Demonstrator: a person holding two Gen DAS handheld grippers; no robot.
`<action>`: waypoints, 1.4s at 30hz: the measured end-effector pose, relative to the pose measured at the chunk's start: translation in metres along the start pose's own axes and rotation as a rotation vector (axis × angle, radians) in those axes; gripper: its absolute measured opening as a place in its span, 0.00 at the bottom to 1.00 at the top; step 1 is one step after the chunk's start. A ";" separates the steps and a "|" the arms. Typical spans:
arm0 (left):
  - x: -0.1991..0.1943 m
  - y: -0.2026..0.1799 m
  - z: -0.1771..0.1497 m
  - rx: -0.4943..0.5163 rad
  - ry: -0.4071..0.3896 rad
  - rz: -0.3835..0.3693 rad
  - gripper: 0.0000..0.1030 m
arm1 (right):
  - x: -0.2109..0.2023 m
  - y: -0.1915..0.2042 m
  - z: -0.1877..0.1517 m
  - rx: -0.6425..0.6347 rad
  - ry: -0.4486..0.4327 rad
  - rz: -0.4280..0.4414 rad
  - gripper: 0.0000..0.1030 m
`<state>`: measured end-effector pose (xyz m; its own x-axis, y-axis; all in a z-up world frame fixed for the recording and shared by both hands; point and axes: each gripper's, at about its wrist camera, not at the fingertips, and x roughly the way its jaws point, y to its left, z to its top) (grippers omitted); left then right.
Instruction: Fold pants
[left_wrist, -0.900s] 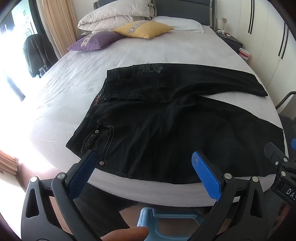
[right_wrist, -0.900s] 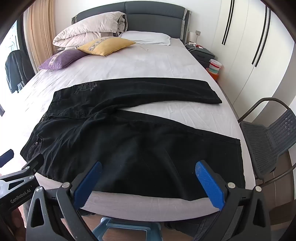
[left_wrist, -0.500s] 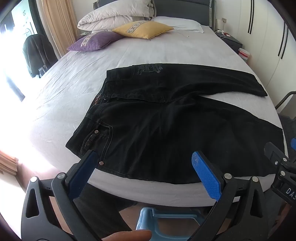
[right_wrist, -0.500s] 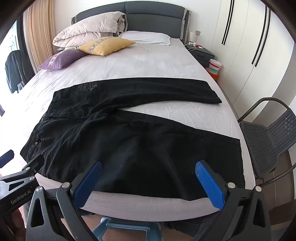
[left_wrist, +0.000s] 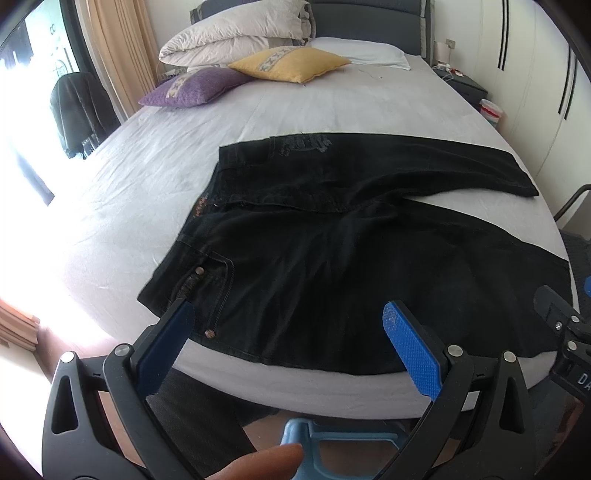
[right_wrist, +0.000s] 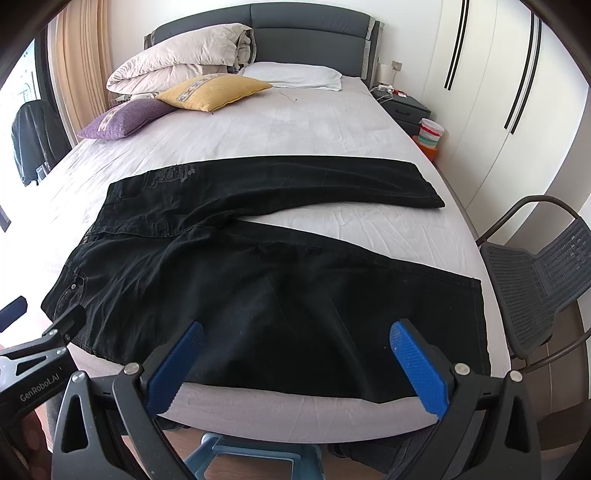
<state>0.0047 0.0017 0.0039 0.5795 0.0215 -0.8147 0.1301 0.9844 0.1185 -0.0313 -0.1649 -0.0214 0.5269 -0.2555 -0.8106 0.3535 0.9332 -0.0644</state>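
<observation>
Black pants (right_wrist: 258, 288) lie spread flat on a bed (right_wrist: 314, 125), waistband toward nine o'clock, the two legs splayed apart toward three o'clock. The left tool (left_wrist: 288, 325) and right tool (right_wrist: 295, 343) hover above the near edge at six o'clock, both with blue pads wide apart, holding nothing. A good first fold likely means gripping the near leg's waist corner and hem together, then carrying it evenly over the far leg.

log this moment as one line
stage: pre-grasp | pants: flat on bed, unfolded | left tool: open, empty | right tool: open, empty
</observation>
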 end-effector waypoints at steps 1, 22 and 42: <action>0.001 0.002 0.001 -0.001 -0.004 0.001 1.00 | 0.001 -0.001 0.003 -0.001 -0.001 0.002 1.00; 0.115 0.046 0.113 0.037 -0.028 0.026 1.00 | 0.089 -0.042 0.087 0.028 0.030 0.146 1.00; 0.306 0.040 0.302 0.418 0.047 -0.286 0.99 | 0.214 -0.080 0.199 -0.256 0.044 0.336 0.97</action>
<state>0.4299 -0.0053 -0.0695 0.4382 -0.2218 -0.8711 0.5947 0.7982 0.0959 0.2069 -0.3439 -0.0735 0.5450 0.0795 -0.8347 -0.0389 0.9968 0.0695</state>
